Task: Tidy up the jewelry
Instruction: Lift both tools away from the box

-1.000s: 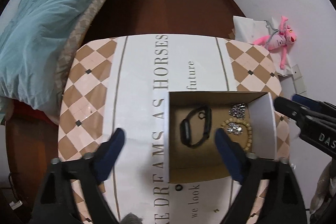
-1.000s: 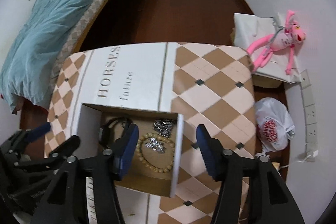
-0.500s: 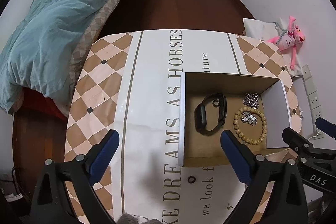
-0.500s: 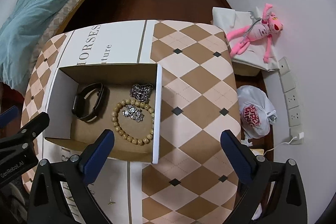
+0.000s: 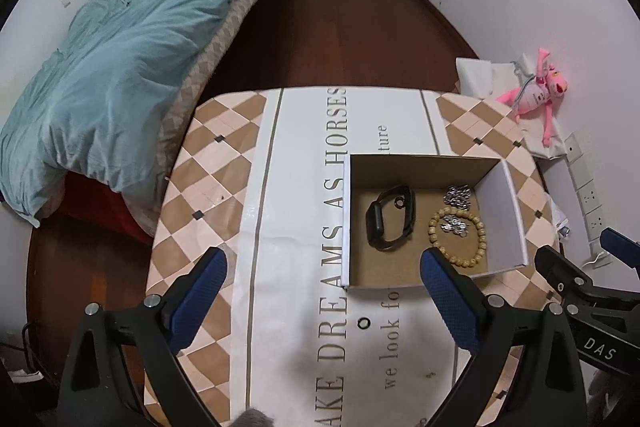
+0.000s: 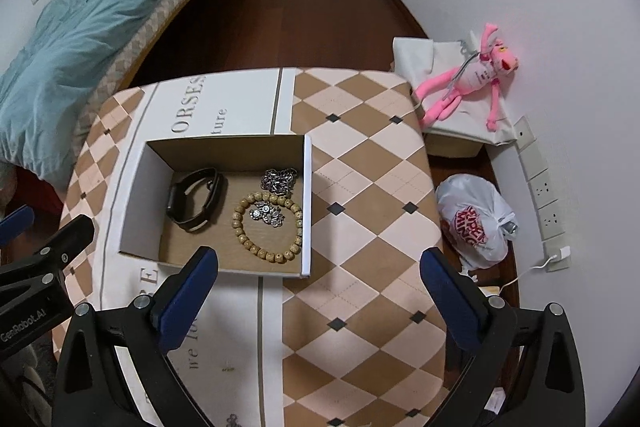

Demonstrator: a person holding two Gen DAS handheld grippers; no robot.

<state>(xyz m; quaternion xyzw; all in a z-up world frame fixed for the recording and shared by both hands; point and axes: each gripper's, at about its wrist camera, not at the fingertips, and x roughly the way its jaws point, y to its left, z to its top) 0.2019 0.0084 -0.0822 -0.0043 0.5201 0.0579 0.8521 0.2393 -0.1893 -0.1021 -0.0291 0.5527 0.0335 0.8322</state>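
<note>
Holding my left gripper (image 5: 320, 281) and right gripper (image 6: 319, 277) above the table (image 6: 360, 167), I see both sets of jaws spread wide with nothing between them. The cardboard box (image 5: 496, 223) holds a black smartwatch (image 5: 386, 223), a wooden bead bracelet (image 5: 458, 237) and metal chain pieces (image 5: 458, 195). A small black ring (image 5: 363, 323) lies on the tablecloth just outside the box.

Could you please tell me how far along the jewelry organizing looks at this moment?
Mostly done: the black watch, bead bracelet, silver chain and small silver pieces already lie in the cardboard box. Nothing is in hand; the left gripper and right gripper are open and empty. Left: a small black ring and a tiny item on the table.
</note>
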